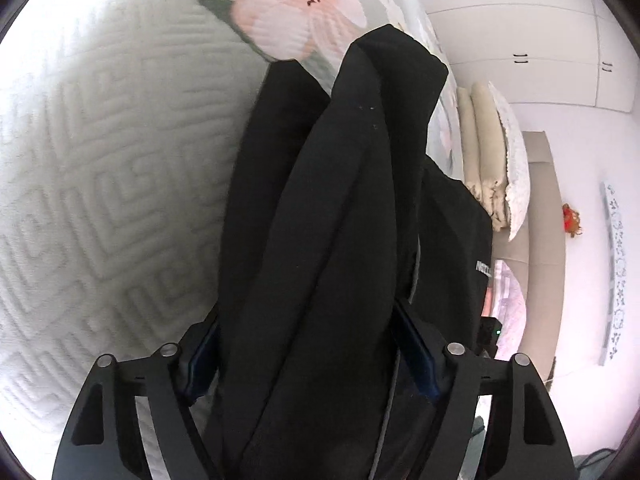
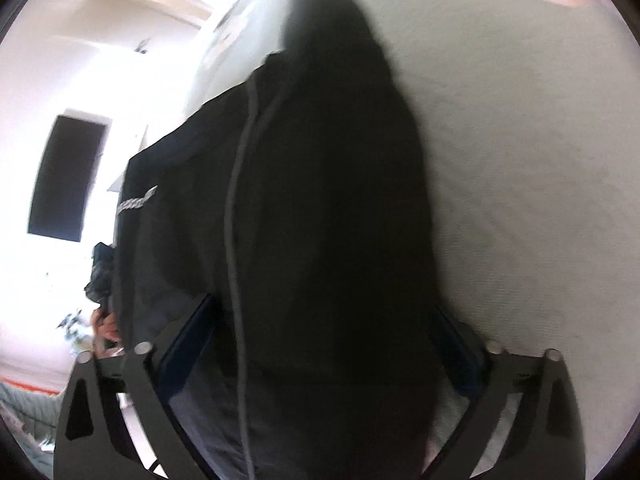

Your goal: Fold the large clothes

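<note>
A large black garment (image 1: 320, 220) hangs bunched in long folds above the quilted bedspread (image 1: 100, 180). My left gripper (image 1: 306, 344) is shut on the garment; thick black cloth fills the gap between its fingers (image 1: 204, 360). In the right wrist view the same garment (image 2: 320, 220) fills the middle, with a grey seam or cord running down it. My right gripper (image 2: 326, 344) is shut on the garment's cloth. A small white label shows on the garment's edge (image 1: 482, 268). The right wrist view is blurred.
The bedspread has a pink flower print (image 1: 296, 8). Stacked pillows (image 1: 496, 160) lie at the bed's head. White wardrobe doors (image 1: 540, 40) stand behind. A dark rectangle (image 2: 66, 176) shows on the bright wall, and the bedspread (image 2: 520, 200) lies to the right.
</note>
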Demonstrator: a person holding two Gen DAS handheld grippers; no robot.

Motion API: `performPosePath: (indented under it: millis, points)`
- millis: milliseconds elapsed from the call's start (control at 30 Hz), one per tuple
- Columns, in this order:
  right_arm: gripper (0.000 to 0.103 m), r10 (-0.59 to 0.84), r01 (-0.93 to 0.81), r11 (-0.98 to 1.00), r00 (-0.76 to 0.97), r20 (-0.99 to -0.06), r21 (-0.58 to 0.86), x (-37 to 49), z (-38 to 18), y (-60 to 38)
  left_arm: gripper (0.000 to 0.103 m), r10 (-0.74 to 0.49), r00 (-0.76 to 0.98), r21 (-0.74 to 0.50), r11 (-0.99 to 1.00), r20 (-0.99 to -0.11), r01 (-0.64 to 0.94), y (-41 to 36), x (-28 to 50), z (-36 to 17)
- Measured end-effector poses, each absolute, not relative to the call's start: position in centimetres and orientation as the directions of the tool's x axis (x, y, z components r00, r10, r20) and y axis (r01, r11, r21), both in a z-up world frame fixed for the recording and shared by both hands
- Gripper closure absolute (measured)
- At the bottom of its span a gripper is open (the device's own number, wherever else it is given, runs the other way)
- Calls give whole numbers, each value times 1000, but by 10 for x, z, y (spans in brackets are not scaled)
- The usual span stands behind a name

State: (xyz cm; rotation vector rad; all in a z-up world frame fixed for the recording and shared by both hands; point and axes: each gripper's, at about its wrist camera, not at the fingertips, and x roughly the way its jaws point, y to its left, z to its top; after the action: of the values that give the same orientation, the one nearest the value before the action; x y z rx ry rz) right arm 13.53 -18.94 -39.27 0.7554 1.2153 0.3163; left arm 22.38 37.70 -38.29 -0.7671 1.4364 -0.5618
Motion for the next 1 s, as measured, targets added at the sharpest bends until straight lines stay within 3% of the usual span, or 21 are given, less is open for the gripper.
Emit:
performPosePath:
  millis: [67,133,233,300,400,700,1000]
  points:
    - [17,649,149,680,332,-684,718,140,-398,-182,29,-733,88,-738,667,-675,-104,373,223,-380]
    - [19,651,139,681,337,-681,719,146,-400,-174,40,-712,112,-721,685,-693,-101,367,220,-376]
    - [32,638,121,689,365,-678,714,145,-393,-171,57,-683,176,-699,714,-709,-46,360,209,-356]
    - [47,628,102,700,382,-678,706,139,-383,-169,63,-688,224,-709,704,-691,-24,359,200,-340]
    - [59,601,84,727,404,-690,682,135,-365,-159,66,-721,274,-748,663,-636,7,361,190,-315]
    - [65,546,29,769,491,-679,639,122,-292,-119,68,-763,333,-756,628,-554,182,376,180,-223]
    - [65,522,-59,804,545,-656,591,153,-210,-21,68,-765,413,-744,618,-495,253,490,202,-161]
